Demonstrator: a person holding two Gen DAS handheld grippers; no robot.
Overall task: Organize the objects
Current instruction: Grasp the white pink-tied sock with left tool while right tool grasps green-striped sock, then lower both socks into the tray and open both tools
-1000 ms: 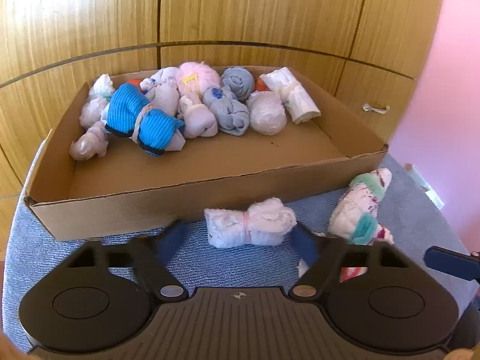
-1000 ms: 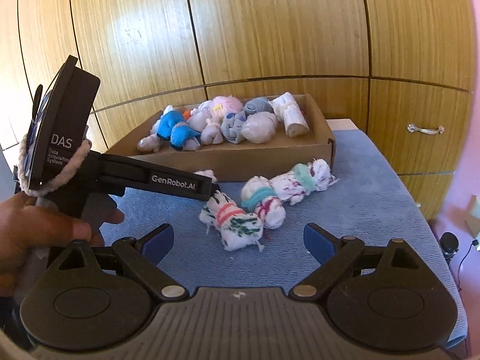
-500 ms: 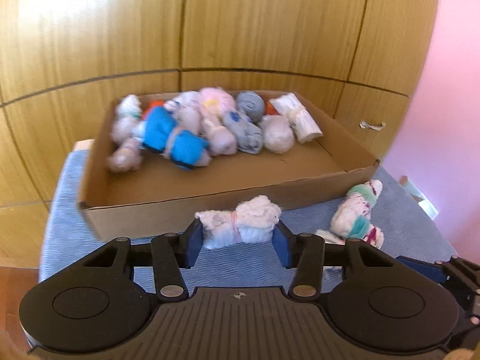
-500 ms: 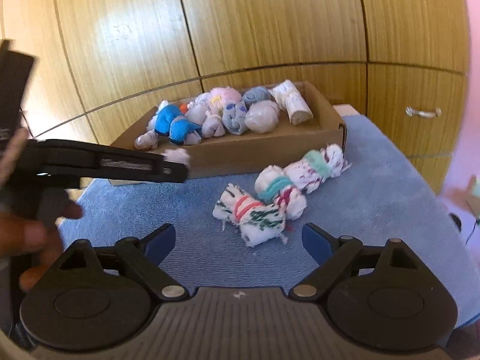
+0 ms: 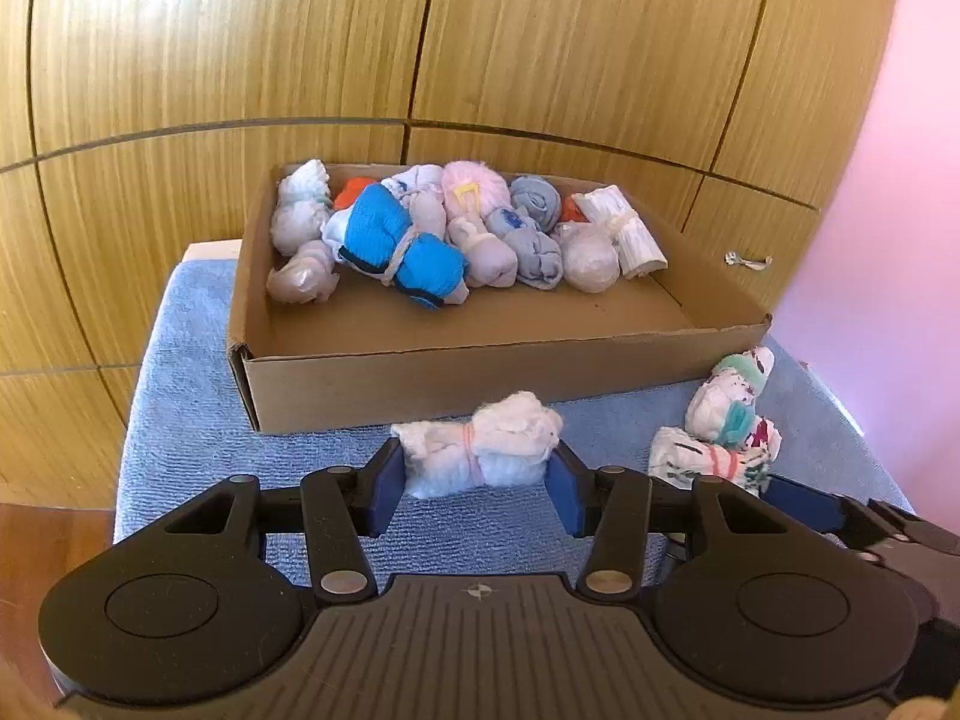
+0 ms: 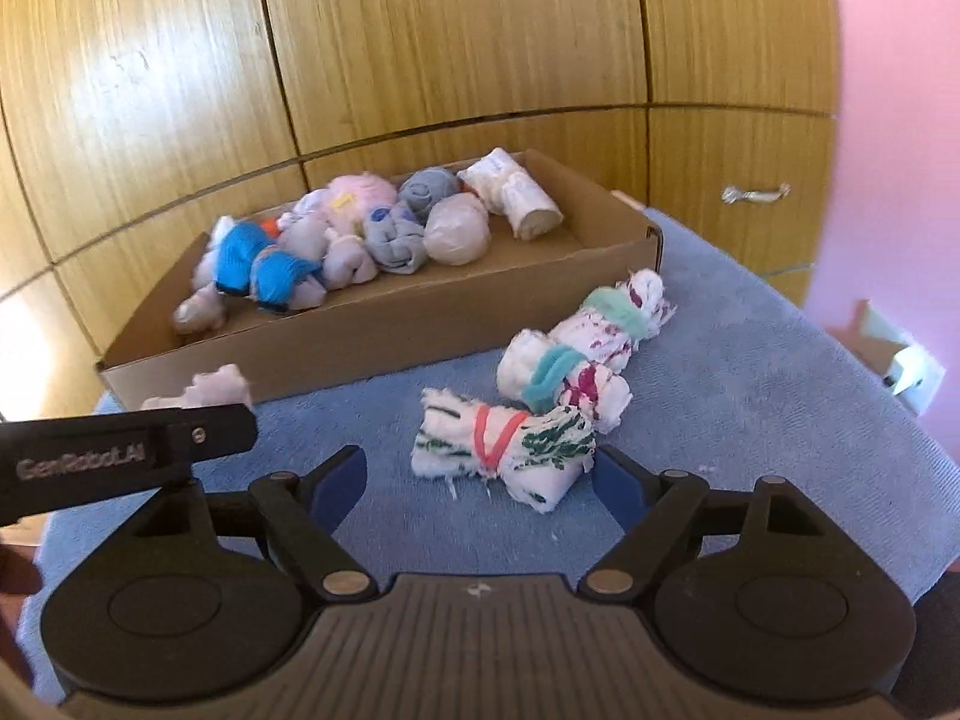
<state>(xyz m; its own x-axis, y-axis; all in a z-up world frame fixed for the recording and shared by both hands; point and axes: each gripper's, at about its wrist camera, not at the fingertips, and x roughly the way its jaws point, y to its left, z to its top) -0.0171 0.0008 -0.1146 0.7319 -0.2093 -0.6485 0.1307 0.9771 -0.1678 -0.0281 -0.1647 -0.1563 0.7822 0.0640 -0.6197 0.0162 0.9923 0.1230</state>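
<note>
Left fingers [image 5: 384, 489]: pressing on both ends of a white bundle [image 5: 480, 450], which is sitting crosswise between the blue pads, clamped.
White bundle: fluffy rolled cloth, tied round its middle with a thin pink band, lying just in front of the cardboard box [image 5: 480, 372] over the blue towel [image 5: 180, 396] covering the bench.
Cardboard box: shallow and open-topped, holding many rolled bundles along its back half: pale grey, pink, light blue, white, and one bright blue bundle [image 5: 399, 252] tied with a band.
Right fingers [image 6: 339, 483]: standing apart and closing, with a green-marked bundle [image 6: 507, 450] between them; the right pad is sitting close by its end, the left pad is clear of it.
Green-marked bundle: white cloth with green streaks, crossed by an orange-red band, resting on the towel.
Neighbouring bundles: two white rolls [image 6: 591, 336] with magenta specks and teal bands, touching each other, lying just behind it, near the box's right corner.
</note>
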